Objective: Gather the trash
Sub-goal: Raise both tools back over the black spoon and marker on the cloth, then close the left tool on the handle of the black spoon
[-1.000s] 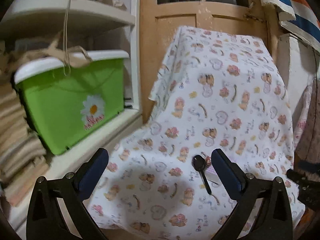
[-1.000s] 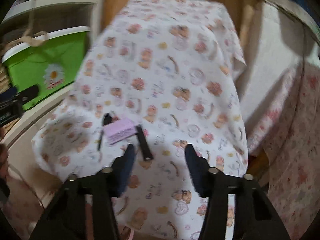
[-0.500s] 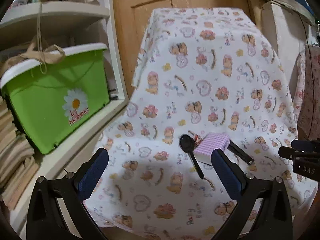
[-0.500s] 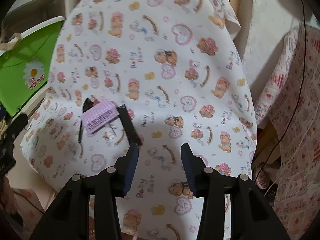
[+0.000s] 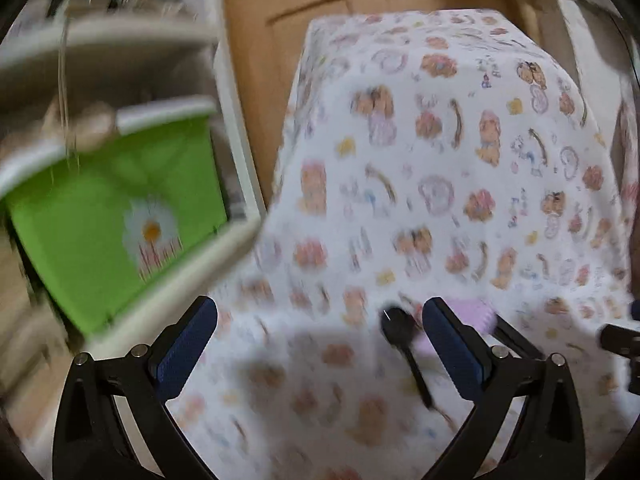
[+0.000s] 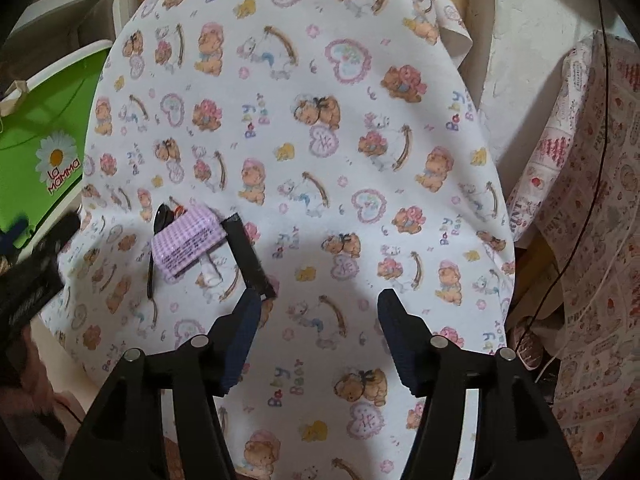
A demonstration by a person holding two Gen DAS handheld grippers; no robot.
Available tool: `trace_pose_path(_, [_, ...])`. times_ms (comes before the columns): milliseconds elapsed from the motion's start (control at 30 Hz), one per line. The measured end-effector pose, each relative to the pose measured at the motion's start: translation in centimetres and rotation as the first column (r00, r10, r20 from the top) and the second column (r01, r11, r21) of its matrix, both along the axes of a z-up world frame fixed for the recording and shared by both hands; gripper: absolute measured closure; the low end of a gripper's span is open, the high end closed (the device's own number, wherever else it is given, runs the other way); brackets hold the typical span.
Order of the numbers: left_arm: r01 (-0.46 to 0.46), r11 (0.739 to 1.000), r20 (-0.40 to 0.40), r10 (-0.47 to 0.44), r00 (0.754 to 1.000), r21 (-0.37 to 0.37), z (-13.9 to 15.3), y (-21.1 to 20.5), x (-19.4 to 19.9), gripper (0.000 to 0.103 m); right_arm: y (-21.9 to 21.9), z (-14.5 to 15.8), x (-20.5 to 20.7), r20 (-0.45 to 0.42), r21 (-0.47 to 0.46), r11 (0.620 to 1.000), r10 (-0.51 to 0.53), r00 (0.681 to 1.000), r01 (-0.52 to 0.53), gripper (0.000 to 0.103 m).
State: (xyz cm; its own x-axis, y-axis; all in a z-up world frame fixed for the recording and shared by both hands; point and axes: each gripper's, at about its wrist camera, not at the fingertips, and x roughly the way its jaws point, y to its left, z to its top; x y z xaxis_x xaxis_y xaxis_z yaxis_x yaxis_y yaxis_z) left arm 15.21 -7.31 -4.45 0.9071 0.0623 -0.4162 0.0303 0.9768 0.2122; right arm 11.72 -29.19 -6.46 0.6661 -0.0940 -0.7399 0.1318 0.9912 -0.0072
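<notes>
On a table covered by a teddy-bear print cloth [image 6: 320, 120] lie a purple checked packet [image 6: 188, 242], a black plastic spoon [image 6: 154, 240] left of it and a flat black strip [image 6: 248, 256] right of it. My right gripper [image 6: 320, 312] is open and empty, just right of the black strip's near end. My left gripper [image 5: 320, 332] is open and empty; in its blurred view the spoon [image 5: 404, 344] lies between its fingers and the purple packet [image 5: 476, 312] sits behind the right finger.
A green bin with a white lid and daisy label [image 5: 120, 216] stands on a white shelf left of the table; it also shows in the right wrist view [image 6: 44, 136]. A wooden door [image 5: 360, 0] is behind. A patterned cloth [image 6: 580, 200] hangs at right.
Both grippers have moved closer to the table. The right one has come down toward the black strip. The left view has swung and is now blurred, with the spoon between its fingers.
</notes>
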Motion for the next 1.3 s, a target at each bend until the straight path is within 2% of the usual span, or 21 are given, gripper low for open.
trace_pose_path(67, [0.001,1.0,0.024,-0.001,1.0,-0.01,0.0,0.0,0.5,0.001,-0.3,0.0,0.1,-0.001,0.001,1.0,-0.015,1.0,0.015,0.04])
trace_pose_path(100, [0.001,0.999,-0.002,-0.001,1.0,-0.032,-0.4,0.0,0.9,0.001,-0.4,-0.1,0.2,-0.003,0.002,1.0,-0.02,1.0,0.02,0.04])
trace_pose_path(200, [-0.007,0.992,-0.167,-0.013,0.986,-0.124,-2.1,0.1,2.7,0.001,-1.0,-0.3,0.5,-0.012,0.002,0.999,-0.044,0.999,0.045,0.04])
trace_pose_path(267, [-0.019,0.985,-0.24,-0.022,0.971,-0.17,-3.0,0.2,3.8,0.001,-1.3,-0.3,0.7,-0.016,0.006,0.998,-0.056,0.998,0.056,0.04])
trace_pose_path(400, [-0.006,0.994,-0.292,-0.025,0.956,-0.105,-2.9,-0.6,5.7,0.001,-1.9,-0.2,1.1,-0.024,0.044,0.997,-0.065,0.998,0.066,0.04])
trace_pose_path(533, [0.075,0.996,-0.383,-0.084,0.92,-0.038,-1.1,-0.9,5.2,0.001,-2.1,-0.1,1.4,-0.033,0.083,0.995,-0.054,0.998,0.057,0.04])
trace_pose_path(633, [0.103,0.994,-0.364,-0.084,0.928,0.035,0.7,-0.1,2.5,0.001,-2.3,-0.3,1.4,-0.056,0.148,0.989,-0.018,0.998,0.026,0.04])
trace_pose_path(700, [0.108,0.994,-0.368,-0.093,0.925,0.02,1.3,0.7,0.9,0.001,-2.3,-0.7,1.5,-0.072,0.173,0.985,0.005,0.997,0.007,0.04])
trace_pose_path(767, [0.113,0.994,-0.376,-0.102,0.921,0.005,1.4,1.4,-0.2,0.001,-2.2,-1.0,1.7,-0.079,0.132,0.991,-0.016,0.997,0.027,0.04])
trace_pose_path(833, [0.108,0.994,-0.381,-0.106,0.918,-0.017,1.0,1.5,-0.6,0.001,-2.2,-1.2,1.9,-0.083,0.132,0.99,-0.032,0.996,0.043,0.04])
trace_pose_path(933, [0.089,0.995,-0.347,-0.098,0.933,-0.041,-0.4,0.9,-1.1,0.001,-2.2,-1.3,1.9,-0.09,0.18,0.982,-0.031,0.995,0.047,0.04])
trace_pose_path(1033, [0.043,0.998,-0.308,-0.056,0.95,-0.048,-1.5,-0.3,-1.4,0.003,-2.0,-1.1,1.7,-0.085,0.174,0.984,-0.025,0.996,0.039,0.04])
trace_pose_path(1100, [0.09,0.994,-0.366,-0.108,0.924,-0.067,-2.8,-1.5,-0.6,0.009,-1.9,-0.8,1.7,-0.073,0.153,0.988,-0.021,0.997,0.033,0.04])
trace_pose_path(1133, [0.102,0.992,-0.396,-0.125,0.91,-0.079,-3.6,-1.9,-0.1,0.018,-2.0,-0.8,1.7,-0.066,0.13,0.991,-0.025,0.998,0.034,0.04])
trace_pose_path(1200, [0.111,0.991,-0.434,-0.133,0.891,-0.076,-5.2,-2.3,1.0,0.023,-2.2,-0.9,1.8,-0.07,0.106,0.994,-0.031,0.997,0.038,0.04])
trace_pose_path(1267, [0.108,0.99,-0.451,-0.139,0.882,-0.095,-6.3,-2.3,2.0,0.035,-2.9,-1.1,2.0,-0.085,0.124,0.991,-0.044,0.995,0.055,0.04])
trace_pose_path(1300, [0.115,0.985,-0.468,-0.161,0.869,-0.126,-6.7,-2.4,2.6,0.037,-3.2,-1.4,2.2,-0.098,0.146,0.987,-0.051,0.994,0.065,0.04])
